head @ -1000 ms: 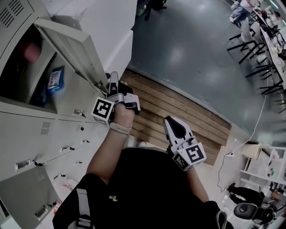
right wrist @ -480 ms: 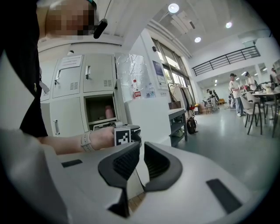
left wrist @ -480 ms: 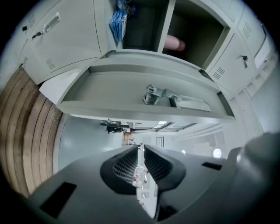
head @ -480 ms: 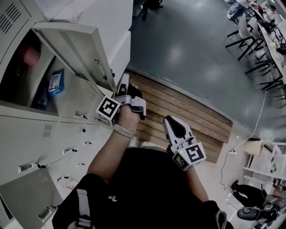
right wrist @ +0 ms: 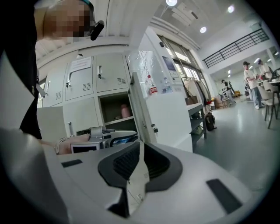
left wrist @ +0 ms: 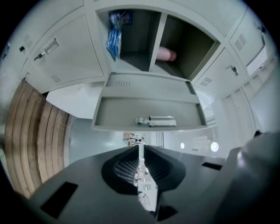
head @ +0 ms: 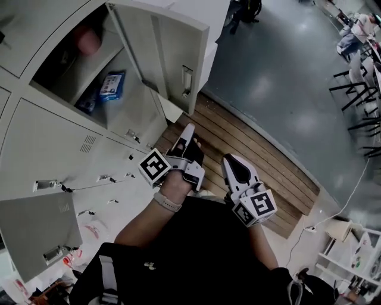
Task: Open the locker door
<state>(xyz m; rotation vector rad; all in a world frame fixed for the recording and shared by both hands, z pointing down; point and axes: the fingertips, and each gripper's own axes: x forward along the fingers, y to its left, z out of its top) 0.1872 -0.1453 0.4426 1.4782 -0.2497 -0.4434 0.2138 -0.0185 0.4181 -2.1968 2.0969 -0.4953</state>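
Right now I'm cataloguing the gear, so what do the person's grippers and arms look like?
The left gripper and right gripper are pale wedge-shaped shells with dark ribbed pads lining the fingers. Each carries a white cube with black square markers. A pale strap rings the left wrist. The top is black, and the forearms are uncovered.

1. Grey polished floor (head: pixel 280 77) catches pale glare from overhead.
2. Wooden slatted platform (head: pixel 256 149) runs along the floor's near edge.
3. Black chairs (head: pixel 364 95) stand at the far right.
4. Round ceiling lights (right wrist: pixel 171 2) shine above tall windows (right wrist: pixel 177 65).
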